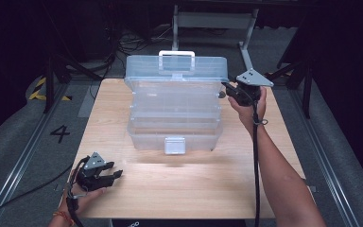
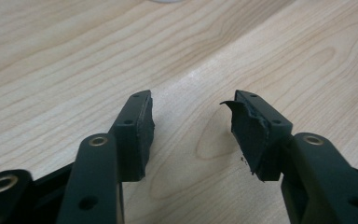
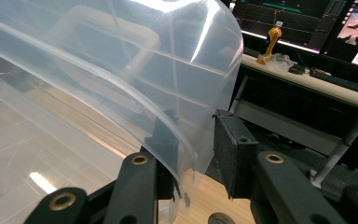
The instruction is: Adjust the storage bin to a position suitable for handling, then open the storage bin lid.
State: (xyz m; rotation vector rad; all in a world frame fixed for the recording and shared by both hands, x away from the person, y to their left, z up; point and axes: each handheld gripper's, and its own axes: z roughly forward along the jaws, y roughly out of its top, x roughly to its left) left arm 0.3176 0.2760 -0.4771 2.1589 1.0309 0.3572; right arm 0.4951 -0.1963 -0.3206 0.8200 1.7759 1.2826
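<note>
We see a clear plastic toolbox [image 1: 175, 111] standing mid-table on the wooden table [image 1: 184, 189], its lid [image 1: 176, 68] raised and its tiered trays spread; we cannot tell what they hold. Our right claw [image 1: 223, 91] straddles the lid's right edge [image 3: 186, 140], one jaw either side, with a gap on the outer side. Our left claw [image 1: 112, 176] hangs half open over bare wood near the front left corner, holding nothing. The right gripper view shows a desk with monitors [image 3: 303, 21] behind.
</note>
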